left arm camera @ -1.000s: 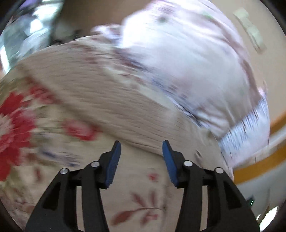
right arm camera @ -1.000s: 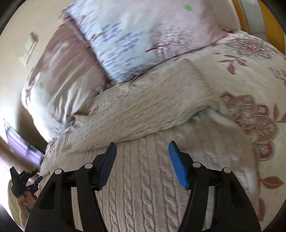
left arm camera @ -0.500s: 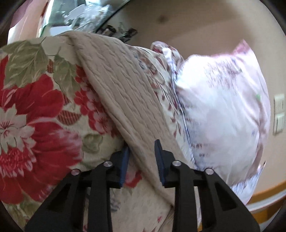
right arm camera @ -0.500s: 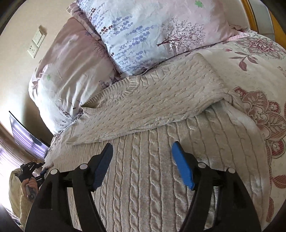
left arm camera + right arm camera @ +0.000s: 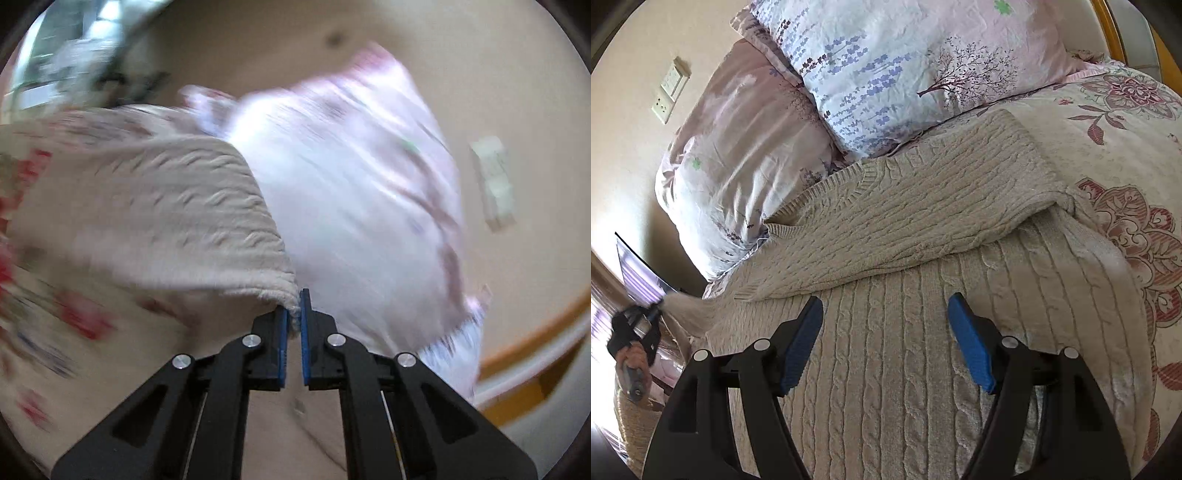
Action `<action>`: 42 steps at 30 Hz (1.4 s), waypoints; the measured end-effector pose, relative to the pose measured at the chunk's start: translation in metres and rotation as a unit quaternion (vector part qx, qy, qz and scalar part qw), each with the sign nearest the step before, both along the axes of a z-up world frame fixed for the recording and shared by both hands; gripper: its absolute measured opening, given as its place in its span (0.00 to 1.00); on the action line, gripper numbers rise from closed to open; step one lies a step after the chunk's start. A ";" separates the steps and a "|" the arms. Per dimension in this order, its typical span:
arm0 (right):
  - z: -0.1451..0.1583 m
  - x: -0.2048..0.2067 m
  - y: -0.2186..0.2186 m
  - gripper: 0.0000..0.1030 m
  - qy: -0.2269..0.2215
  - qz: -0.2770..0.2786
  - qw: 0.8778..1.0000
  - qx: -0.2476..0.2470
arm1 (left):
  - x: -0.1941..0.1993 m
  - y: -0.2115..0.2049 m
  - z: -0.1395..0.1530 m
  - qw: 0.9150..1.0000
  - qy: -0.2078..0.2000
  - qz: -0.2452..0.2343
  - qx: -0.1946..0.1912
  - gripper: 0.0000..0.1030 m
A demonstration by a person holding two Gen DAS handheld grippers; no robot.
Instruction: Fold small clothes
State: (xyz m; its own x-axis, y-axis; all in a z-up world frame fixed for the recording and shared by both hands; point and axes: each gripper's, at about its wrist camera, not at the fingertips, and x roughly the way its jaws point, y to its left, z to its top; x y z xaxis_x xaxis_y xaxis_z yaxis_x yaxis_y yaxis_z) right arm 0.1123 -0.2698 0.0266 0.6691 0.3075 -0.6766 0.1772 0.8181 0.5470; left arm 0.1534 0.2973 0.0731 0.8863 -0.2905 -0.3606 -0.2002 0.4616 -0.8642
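A cream cable-knit sweater (image 5: 905, 332) lies spread on the bed, with one sleeve (image 5: 923, 206) folded across its upper part. My right gripper (image 5: 884, 332) is open and empty, hovering over the sweater's body. My left gripper (image 5: 293, 314) is shut on the cuff of the other sleeve (image 5: 166, 221) and holds it lifted off the bed; the view is blurred. In the right wrist view the left gripper (image 5: 639, 332) shows at the far left, with the sleeve end (image 5: 690, 310) stretched out from it.
Two floral pillows (image 5: 886, 66) (image 5: 738, 155) lean at the head of the bed, right behind the sweater. The flowered bedspread (image 5: 1126, 129) lies around it. A wooden bed frame (image 5: 1108, 22) runs at the right. A wall socket (image 5: 670, 90) sits at the left.
My left gripper has closed on the sleeve cuff and lifted it, pulling the sleeve outward. My right gripper stays open and has shifted slightly over the sweater's body.
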 end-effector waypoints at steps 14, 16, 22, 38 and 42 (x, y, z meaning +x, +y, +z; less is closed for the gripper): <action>0.020 -0.005 0.002 0.70 0.027 0.026 0.999 -0.029 | 0.084 -0.276 -0.054 0.938 0.097 -0.312 0.116 0.18; 0.035 -0.003 0.006 0.70 0.023 0.047 0.997 -0.060 | 0.076 -0.272 -0.056 0.935 0.087 -0.327 0.104 0.27; 0.073 0.028 0.063 0.69 -0.035 0.167 0.974 -0.148 | 0.041 -0.196 -0.047 0.952 0.048 -0.288 0.091 0.35; 0.017 0.106 0.282 0.43 -0.078 0.442 0.837 -0.312 | 0.027 -0.112 -0.099 0.970 0.134 -0.182 0.084 0.10; 0.005 0.118 0.284 0.21 -0.061 0.417 0.850 -0.316 | 0.027 -0.112 -0.099 0.970 0.136 -0.180 0.088 0.08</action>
State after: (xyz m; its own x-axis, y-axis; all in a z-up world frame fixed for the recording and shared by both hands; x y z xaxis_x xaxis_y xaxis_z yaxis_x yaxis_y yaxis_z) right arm 0.2301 0.0142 0.0316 0.4737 0.3096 -0.8245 -0.6352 0.7685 -0.0764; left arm 0.1804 0.1855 -0.0262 0.6032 -0.4771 -0.6392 -0.2082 0.6794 -0.7036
